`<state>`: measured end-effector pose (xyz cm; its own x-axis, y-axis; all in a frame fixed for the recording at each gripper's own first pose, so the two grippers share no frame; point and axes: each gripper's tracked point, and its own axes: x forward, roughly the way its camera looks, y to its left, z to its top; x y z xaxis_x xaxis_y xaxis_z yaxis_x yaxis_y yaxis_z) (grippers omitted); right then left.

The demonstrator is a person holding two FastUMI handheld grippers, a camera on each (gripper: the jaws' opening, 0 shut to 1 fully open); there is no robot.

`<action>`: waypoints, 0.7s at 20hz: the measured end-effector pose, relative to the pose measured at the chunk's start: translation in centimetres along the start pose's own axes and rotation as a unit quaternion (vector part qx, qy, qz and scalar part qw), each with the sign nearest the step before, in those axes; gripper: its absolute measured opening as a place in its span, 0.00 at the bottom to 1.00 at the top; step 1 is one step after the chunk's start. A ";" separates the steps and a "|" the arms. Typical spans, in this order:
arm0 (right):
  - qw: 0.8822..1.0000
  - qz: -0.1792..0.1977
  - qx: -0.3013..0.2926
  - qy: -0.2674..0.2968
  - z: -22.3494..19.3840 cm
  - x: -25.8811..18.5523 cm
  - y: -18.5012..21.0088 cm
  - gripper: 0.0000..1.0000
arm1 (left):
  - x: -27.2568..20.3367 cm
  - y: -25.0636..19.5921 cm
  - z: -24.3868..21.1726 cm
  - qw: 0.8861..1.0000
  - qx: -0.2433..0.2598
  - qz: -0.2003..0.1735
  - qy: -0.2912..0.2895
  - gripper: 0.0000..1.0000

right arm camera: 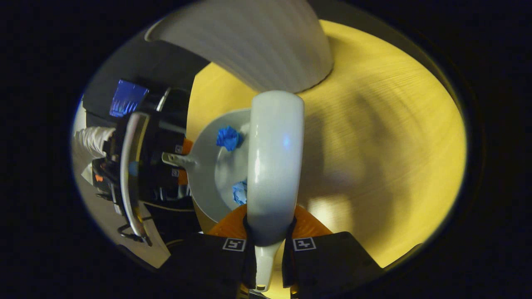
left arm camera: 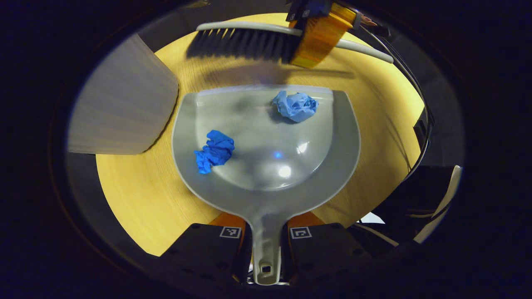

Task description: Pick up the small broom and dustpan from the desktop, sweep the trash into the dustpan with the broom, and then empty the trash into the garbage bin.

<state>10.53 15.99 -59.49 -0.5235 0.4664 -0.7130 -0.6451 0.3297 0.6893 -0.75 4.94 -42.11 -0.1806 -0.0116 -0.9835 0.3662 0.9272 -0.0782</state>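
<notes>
Grey dustpan (left arm camera: pixel 266 137) held level by left gripper (left arm camera: pixel 266 249) (clamping its handle).

Warm, dim light from overhead; table (left arm camera: pixel 137 195) glows yellow, darkening toward the rim in both views. Glare: two bright spots on the dustpan (left arm camera: pixel 286 170) bowl near 6 o'clock in the left gripper view; a pale sheen on the table beside the broom (right arm camera: pixel 274 158) back in the right gripper view. Soft broom shadow across the table at 12 o'clock. Bristles motion-blurred. Strong fisheye bending at the edges; grey bin (left arm camera: pixel 120 104) smeared, out of focus.
</notes>
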 end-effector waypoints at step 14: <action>0.906 -0.109 0.107 -0.395 3.7 -6.6 1.5 0.25 | -6.3 -0.7 4.8 0.971 -0.006 0.016 -0.237 0.24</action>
<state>15.09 16.45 -53.29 0.2190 0.7848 -0.5797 -0.5190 0.5968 0.6119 4.48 2.57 -36.59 0.2724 -0.1520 -0.9501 0.3528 0.9344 -0.0483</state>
